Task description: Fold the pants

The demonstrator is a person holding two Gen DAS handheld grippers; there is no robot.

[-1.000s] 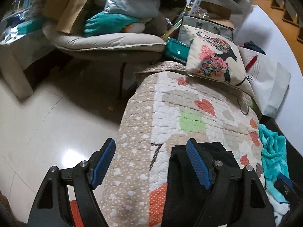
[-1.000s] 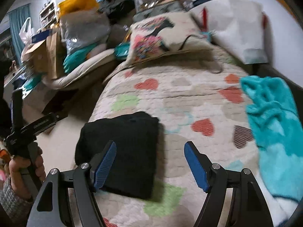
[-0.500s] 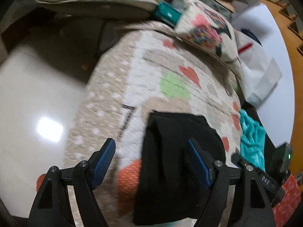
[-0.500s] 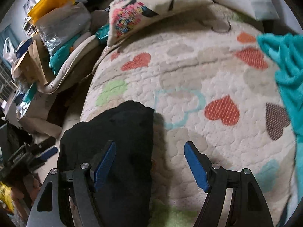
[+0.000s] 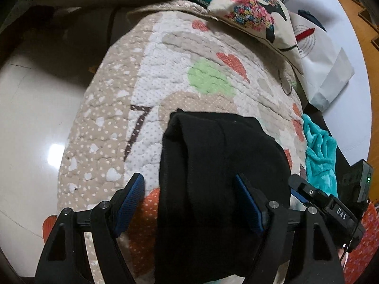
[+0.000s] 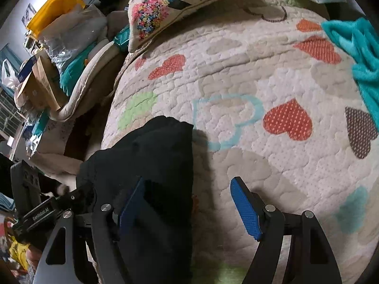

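Observation:
The black pants (image 5: 220,172) lie folded into a compact bundle on the heart-patterned quilt (image 5: 165,71). They also show in the right wrist view (image 6: 154,165). My left gripper (image 5: 189,203) is open, low over the near left part of the pants, its fingers astride the bundle's left edge. My right gripper (image 6: 189,208) is open over the pants' right edge, its left finger (image 6: 130,203) over the fabric and its right finger (image 6: 246,210) over the quilt. Neither holds anything.
A teal fleece cloth (image 6: 360,52) lies on the quilt's right side. A flowered pillow (image 5: 255,9) and a white bag (image 5: 324,66) sit at the far end. The bed edge drops to a glossy floor (image 5: 35,118) on the left. Clutter fills the far left (image 6: 59,47).
Both grippers have moved forward and down, closer over the pants. The pants now fill more of both views. Both grippers stayed open.

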